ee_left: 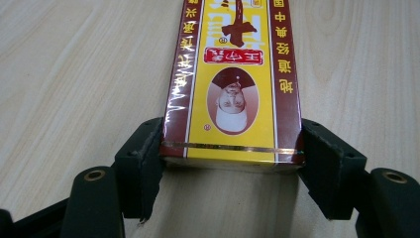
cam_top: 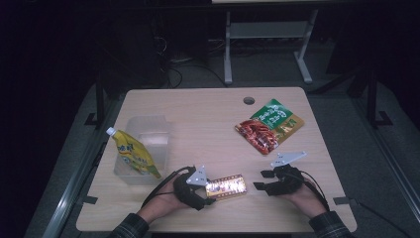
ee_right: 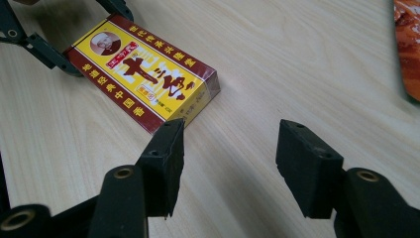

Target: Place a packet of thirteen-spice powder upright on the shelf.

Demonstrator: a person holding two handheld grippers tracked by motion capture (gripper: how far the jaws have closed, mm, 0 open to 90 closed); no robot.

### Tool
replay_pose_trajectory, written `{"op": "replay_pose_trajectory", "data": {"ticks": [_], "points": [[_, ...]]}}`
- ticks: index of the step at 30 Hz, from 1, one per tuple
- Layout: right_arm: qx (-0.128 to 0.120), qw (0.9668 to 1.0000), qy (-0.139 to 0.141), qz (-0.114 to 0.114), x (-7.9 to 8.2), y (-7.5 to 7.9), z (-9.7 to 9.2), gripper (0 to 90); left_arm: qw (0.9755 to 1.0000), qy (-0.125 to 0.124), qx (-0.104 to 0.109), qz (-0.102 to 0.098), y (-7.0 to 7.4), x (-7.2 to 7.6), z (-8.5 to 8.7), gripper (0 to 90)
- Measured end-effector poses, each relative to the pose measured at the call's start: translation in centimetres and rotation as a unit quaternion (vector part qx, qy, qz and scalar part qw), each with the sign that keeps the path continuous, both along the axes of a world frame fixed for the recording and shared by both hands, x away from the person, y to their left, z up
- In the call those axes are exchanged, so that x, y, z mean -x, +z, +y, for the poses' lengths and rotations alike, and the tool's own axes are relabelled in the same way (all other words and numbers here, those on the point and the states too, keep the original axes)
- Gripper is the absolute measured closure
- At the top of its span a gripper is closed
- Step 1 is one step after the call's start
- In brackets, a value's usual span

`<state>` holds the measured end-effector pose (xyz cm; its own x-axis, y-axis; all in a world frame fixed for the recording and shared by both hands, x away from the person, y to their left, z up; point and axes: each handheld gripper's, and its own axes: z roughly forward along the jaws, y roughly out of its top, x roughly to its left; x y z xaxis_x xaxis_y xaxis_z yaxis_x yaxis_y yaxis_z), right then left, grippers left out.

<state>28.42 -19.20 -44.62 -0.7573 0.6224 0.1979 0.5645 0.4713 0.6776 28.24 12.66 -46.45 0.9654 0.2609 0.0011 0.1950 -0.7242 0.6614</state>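
Left gripper clamps the yellow-and-maroon cardboard box at the table's six o'clock; right gripper, half-open, holds nothing. Clear plastic tub sits at nine o'clock, red-green snack pouch at two.

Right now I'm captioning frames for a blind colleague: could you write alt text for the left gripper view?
A yellow and dark red box lies flat on a light wooden table, its near end pinched between the left gripper's two black jaws. The box runs away from the camera, its printed label upside down.
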Motion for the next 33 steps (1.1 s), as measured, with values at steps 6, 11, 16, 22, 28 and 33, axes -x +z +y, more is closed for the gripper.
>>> {"op": "replay_pose_trajectory", "data": {"ticks": [6,11,16,22,28,33], "points": [[-0.003,0.9993,0.026,-0.026,0.1,0.4,0.5,77.7,1.0,-0.004,0.003,0.006,0.3,0.0,0.2,32.1],[-0.003,0.9981,0.052,-0.032,0.1,0.7,1.9,89.5,0.9999,-0.008,0.011,0.007,0.9,0.1,0.4,32.2],[0.004,0.997,0.071,-0.032,0.0,0.6,3.5,89.7,0.9998,-0.011,0.014,0.009,1.1,0.2,0.5,32.3],[0.017,0.9963,0.08,-0.027,-0.5,0.0,4.2,89.7,0.9994,-0.01,0.03,0.015,1.3,0.4,0.6,32.3],[0.021,0.9962,0.082,-0.022,-0.4,-0.4,4.2,89.8,0.9988,-0.011,0.048,0.007,1.8,0.4,0.8,32.2],[0.023,0.996,0.084,-0.019,-0.4,-0.6,4.1,89.8,0.9982,-0.018,0.057,-0.005,2.4,0.5,0.9,32.1]]}}
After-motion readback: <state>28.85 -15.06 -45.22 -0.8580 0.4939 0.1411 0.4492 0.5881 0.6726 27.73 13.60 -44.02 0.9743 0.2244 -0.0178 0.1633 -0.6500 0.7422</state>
